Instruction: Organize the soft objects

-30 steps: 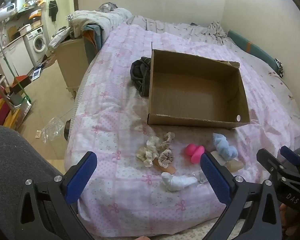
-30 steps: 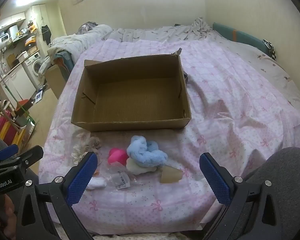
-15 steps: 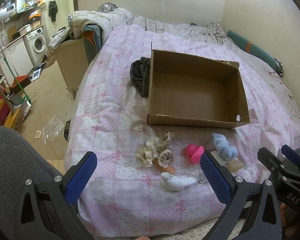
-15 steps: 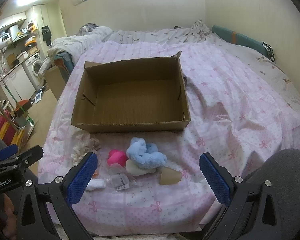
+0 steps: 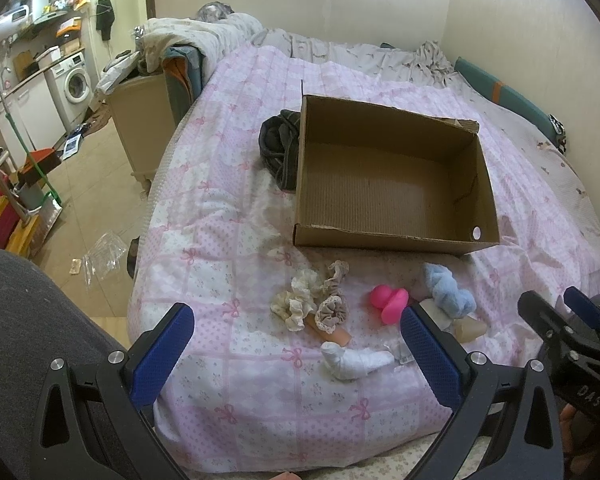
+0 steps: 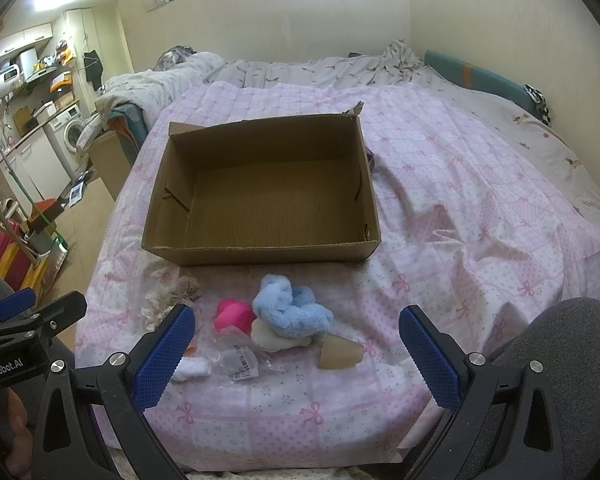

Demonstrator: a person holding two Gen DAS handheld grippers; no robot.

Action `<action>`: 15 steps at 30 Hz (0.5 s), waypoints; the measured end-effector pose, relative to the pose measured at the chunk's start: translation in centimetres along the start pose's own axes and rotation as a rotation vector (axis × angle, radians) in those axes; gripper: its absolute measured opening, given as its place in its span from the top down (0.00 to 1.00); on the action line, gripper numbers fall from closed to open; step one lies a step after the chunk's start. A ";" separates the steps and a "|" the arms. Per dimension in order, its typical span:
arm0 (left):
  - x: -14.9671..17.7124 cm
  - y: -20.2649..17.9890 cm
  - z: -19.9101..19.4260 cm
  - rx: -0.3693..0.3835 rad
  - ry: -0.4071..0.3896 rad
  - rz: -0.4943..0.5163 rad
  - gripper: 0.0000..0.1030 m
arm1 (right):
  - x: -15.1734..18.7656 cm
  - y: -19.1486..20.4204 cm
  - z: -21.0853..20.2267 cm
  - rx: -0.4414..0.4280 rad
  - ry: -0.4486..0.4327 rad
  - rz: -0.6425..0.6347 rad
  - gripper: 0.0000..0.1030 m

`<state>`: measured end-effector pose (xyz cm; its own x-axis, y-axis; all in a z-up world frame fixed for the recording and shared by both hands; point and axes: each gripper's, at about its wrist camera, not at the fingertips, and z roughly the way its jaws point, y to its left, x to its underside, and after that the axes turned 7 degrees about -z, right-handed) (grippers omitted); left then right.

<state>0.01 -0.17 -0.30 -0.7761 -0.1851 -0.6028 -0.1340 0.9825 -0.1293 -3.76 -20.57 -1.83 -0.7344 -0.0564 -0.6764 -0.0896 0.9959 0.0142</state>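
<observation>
An empty cardboard box (image 5: 392,216) (image 6: 260,252) sits on the pink bedspread (image 5: 220,240). In front of it lie cream and beige scrunchies (image 5: 312,300) (image 6: 168,300), a pink soft toy (image 5: 390,300) (image 6: 232,314), a fluffy blue piece (image 5: 448,292) (image 6: 288,308), a white rolled sock (image 5: 352,360) (image 6: 192,368), a beige wedge (image 6: 340,354) and a clear packet (image 6: 236,356). My left gripper (image 5: 296,352) hangs open above the near bed edge, nothing between its fingers. My right gripper (image 6: 296,350) is likewise open and empty, in front of the blue piece.
A dark garment (image 5: 278,148) lies beside the box's left wall. Rumpled bedding (image 6: 300,68) covers the far end. Left of the bed are a wooden cabinet (image 5: 140,124), a washing machine (image 5: 74,80) and floor clutter. My knees show at the frame corners.
Both grippers have drifted slightly back and up, so the objects sit a little lower in view. Nothing was grasped or moved.
</observation>
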 end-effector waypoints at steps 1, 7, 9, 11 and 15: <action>0.0 0.0 0.0 0.000 0.000 0.001 0.00 | 0.0 0.0 0.0 -0.001 -0.003 0.002 0.00; 0.0 0.1 0.0 0.002 0.000 0.002 0.00 | -0.1 0.0 0.1 -0.001 -0.012 0.008 0.00; -0.1 0.1 0.0 0.001 0.000 0.002 0.00 | -0.1 -0.1 0.1 -0.002 -0.011 0.007 0.00; -0.1 0.1 0.0 0.001 0.001 0.002 0.00 | -0.1 -0.1 0.2 -0.001 -0.010 0.007 0.00; -0.1 0.1 0.0 0.002 0.001 0.004 0.00 | -0.1 -0.1 0.1 -0.002 -0.011 0.008 0.00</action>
<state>0.07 -0.11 -0.30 -0.7771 -0.1816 -0.6026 -0.1301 0.9831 -0.1284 -3.60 -20.61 -1.87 -0.7277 -0.0477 -0.6842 -0.0851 0.9962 0.0210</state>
